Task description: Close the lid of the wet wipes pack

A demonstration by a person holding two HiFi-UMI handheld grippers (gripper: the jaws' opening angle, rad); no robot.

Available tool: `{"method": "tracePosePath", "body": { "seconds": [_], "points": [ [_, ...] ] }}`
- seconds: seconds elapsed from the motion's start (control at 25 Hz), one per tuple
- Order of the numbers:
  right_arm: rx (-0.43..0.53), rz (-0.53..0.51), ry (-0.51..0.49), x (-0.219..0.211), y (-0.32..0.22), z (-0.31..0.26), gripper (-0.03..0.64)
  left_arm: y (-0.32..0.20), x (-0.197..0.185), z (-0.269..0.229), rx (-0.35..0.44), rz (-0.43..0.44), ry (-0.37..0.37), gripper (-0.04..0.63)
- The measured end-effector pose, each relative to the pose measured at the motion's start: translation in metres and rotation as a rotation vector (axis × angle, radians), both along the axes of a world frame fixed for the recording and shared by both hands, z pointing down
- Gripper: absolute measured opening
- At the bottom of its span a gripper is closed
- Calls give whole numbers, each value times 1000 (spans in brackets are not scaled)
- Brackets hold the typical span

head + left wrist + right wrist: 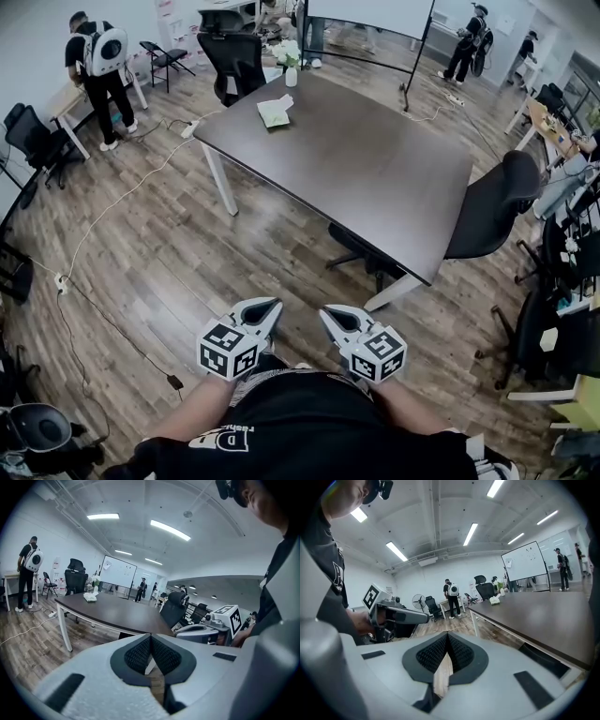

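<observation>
I'm holding the left gripper [270,307] and right gripper [330,314] pressed together, empty; the pale green wet wipes pack [275,112] is sitting far ahead-left across the dark rectangular table [375,169].

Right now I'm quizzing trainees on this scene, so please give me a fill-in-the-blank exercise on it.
The wet wipes pack lies on the table beside a vase of ____. The left gripper and the right gripper are both ____. Between their jaws is ____. The chair at the table's long side is coloured ____.
Missing words: flowers; shut; nothing; black.
</observation>
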State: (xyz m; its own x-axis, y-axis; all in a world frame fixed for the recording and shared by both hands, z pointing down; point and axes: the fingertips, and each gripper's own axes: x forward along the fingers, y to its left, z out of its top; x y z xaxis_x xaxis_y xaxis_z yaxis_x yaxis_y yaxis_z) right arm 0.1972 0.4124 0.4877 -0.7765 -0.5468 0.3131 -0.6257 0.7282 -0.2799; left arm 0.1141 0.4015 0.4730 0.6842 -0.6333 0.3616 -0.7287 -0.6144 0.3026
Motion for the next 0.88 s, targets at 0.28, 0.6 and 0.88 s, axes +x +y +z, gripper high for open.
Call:
{"method": "tracePosePath", "body": {
  "seconds": [0.28,0.6,0.88],
  "points": [
    [-13,-9,10,-24,-38,2,5,-44,-26,0,5,-21,8,17],
    [-30,-9,28,-57,-104,4,5,-110,-58,5,-6,-17,9,17],
    [-18,-2,38,-92,-165,-6,5,-174,-92,-4,7,1,4,17]
  ]
}}
